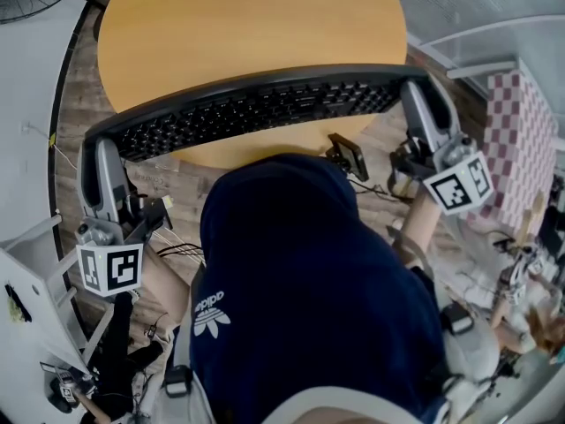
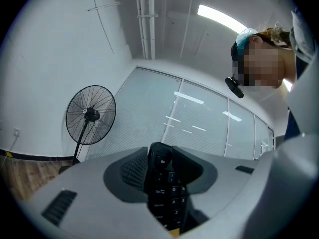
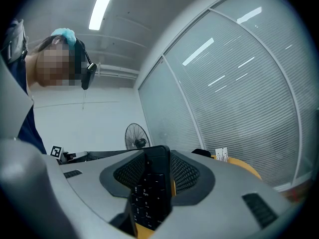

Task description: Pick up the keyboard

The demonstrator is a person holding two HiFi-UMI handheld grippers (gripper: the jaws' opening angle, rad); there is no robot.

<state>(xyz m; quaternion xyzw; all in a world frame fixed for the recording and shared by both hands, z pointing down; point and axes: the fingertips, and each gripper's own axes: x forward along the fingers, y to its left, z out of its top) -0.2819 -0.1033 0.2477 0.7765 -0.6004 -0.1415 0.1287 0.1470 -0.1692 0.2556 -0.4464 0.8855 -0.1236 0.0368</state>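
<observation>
Dark blue hooded top (image 1: 300, 272) on the person is filling the space nearest the camera, on the near side of the round wooden table (image 1: 238, 25). Either side of it the two tongs are reaching toward the table's near edge. Left gripper (image 1: 99, 148) is clamping the left short end of the black keyboard (image 1: 265, 109), its jaws closed down onto the key rows, as its own view is showing. Right gripper (image 1: 422, 95) is doing the same at the right short end, jaws pressed against the board with nothing else between them. Keyboard is hanging lengthwise between the two, stretching across the table's near edge and, to my eye, riding clear of the wood. Beyond the table's far left side a standing fan (image 2: 91, 114) is sitting by the wall.

As I am judging it, the lift is going well only while both ends are rising level and together; letting one side lead is risking a twist that could pull the thin edge out of a jaw, so squeezing steadily and raising slowly is the sensible way
</observation>
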